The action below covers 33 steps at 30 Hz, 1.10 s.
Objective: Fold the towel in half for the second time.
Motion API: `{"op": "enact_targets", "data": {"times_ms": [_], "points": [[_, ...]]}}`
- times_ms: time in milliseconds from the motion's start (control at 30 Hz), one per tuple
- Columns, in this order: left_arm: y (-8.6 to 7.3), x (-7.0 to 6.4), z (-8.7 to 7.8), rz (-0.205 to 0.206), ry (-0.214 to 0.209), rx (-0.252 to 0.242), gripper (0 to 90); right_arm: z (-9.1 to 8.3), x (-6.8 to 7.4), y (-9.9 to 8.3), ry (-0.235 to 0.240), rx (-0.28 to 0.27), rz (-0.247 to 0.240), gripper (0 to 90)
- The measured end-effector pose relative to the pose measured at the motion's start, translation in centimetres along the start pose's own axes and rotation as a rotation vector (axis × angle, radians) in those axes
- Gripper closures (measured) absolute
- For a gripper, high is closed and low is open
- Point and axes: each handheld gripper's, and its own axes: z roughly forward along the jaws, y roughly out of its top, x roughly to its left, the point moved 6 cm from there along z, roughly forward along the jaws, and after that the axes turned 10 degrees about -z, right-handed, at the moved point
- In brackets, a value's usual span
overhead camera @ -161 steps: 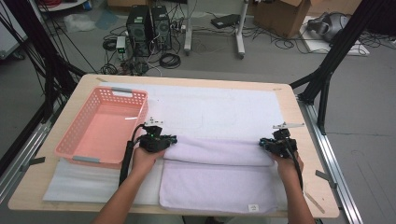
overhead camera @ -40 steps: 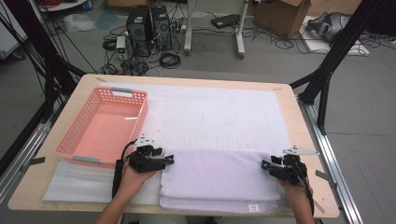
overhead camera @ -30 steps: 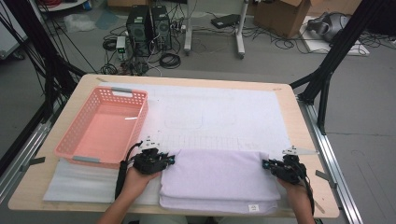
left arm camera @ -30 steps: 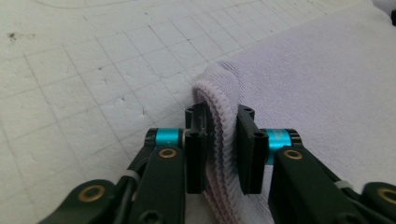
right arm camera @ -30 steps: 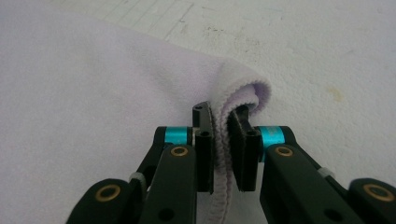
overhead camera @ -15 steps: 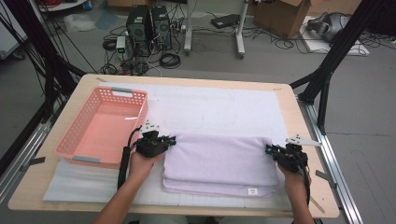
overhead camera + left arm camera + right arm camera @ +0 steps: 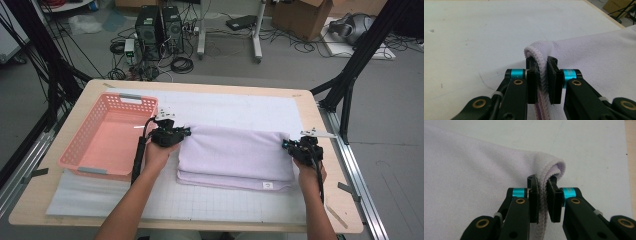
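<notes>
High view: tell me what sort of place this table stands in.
Probably a lab or workshop set up for recording handling tasks. Black computer towers and loose cables sit on the bare floor, a black frame strut flanks the table, and cardboard boxes stand behind.

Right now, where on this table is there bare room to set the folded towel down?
Free: the white mat beyond the lavender towel, and the strip nearer the person. The pink basket crowds the left side.
</notes>
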Motion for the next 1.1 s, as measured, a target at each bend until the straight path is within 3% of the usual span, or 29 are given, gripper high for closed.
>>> {"op": "enact_targets", "data": {"times_ms": [200, 267, 400, 533, 667, 800, 1100], "points": [[-0.3, 0.6, 0.5, -0.004, 0.009, 0.008, 79.4, 1.0, -0.1, 0.4, -0.016, 0.006, -0.013, 81.5], [-0.1, 0.5, 0.4, 0.004, 0.021, -0.009, 72.8, 1.2, -0.1, 0.3, -0.025, 0.013, -0.018, 78.2], [-0.3, 0.0, -0.4, 0.013, -0.009, 0.014, 57.5, 0.8, -0.3, 0.3, -0.040, -0.003, 0.000, 59.4], [-1.1, -0.8, -1.2, 0.043, -0.027, 0.045, 48.8, -0.6, -0.3, 0.6, -0.036, -0.038, 0.010, 56.0], [-1.8, -1.5, -2.1, 0.068, -0.046, 0.040, 47.5, -2.0, 0.2, 0.4, -0.029, -0.053, -0.016, 55.9], [-2.9, -1.8, -2.9, 0.061, -0.054, 0.034, 46.8, -3.2, 0.6, -0.3, -0.020, -0.059, -0.024, 56.0], [-5.5, -2.2, -4.3, 0.069, -0.047, 0.076, 46.4, -5.1, 2.4, -2.6, 0.022, -0.052, -0.040, 56.2]]}}
